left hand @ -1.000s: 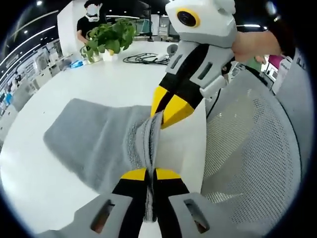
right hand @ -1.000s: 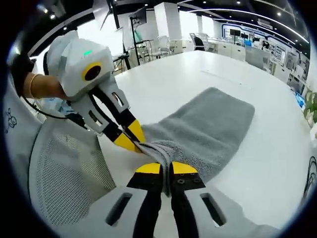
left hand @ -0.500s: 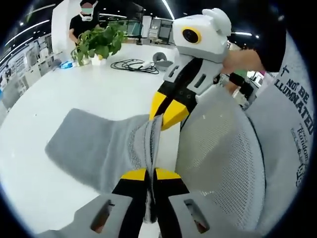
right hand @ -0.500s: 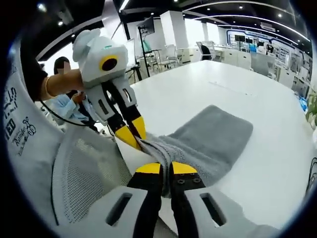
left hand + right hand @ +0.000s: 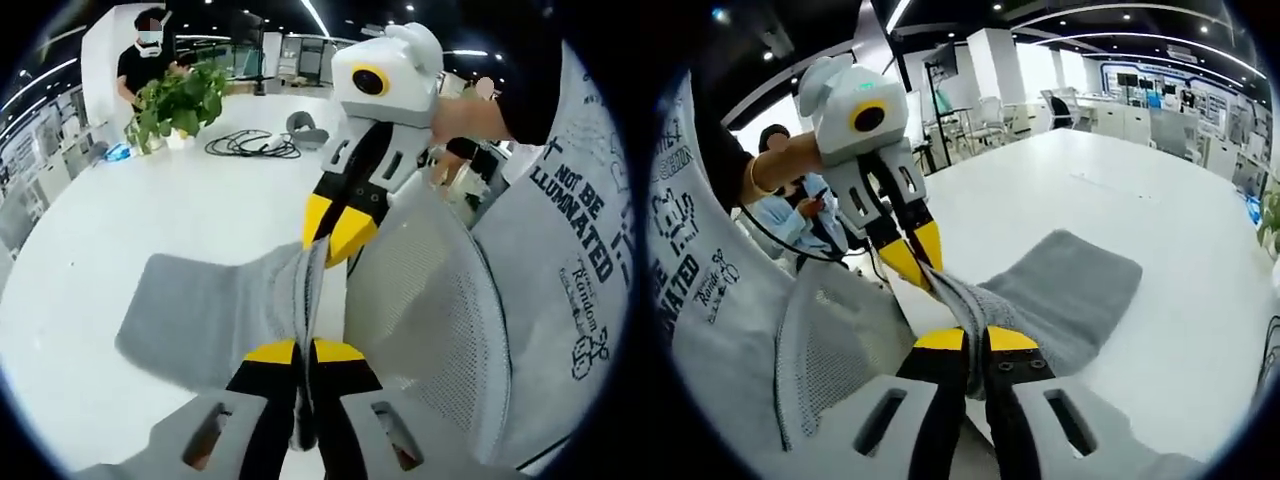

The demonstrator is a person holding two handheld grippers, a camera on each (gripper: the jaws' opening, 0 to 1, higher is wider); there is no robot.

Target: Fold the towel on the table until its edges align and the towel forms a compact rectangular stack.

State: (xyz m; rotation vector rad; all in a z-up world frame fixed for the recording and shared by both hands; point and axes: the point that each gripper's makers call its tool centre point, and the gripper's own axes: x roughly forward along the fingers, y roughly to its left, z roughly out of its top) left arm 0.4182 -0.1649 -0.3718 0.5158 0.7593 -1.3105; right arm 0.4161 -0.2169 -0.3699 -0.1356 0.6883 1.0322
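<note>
A grey towel lies on the white table, its near edge lifted and stretched between both grippers. My left gripper is shut on one corner of that edge. The right gripper comes in from above, its yellow tips shut on the other corner. In the right gripper view the towel runs away over the table, my right gripper is shut on its near corner, and the left gripper pinches the edge just beyond.
A white mesh chair back stands at the table's near edge, with a person's printed shirt behind it. A potted plant, a coil of cable and a standing person are at the far end.
Both grippers have pulled back toward the person, lifting the held edge and dragging the towel nearer the table edge. The chair and shirt now take up more of both views.
</note>
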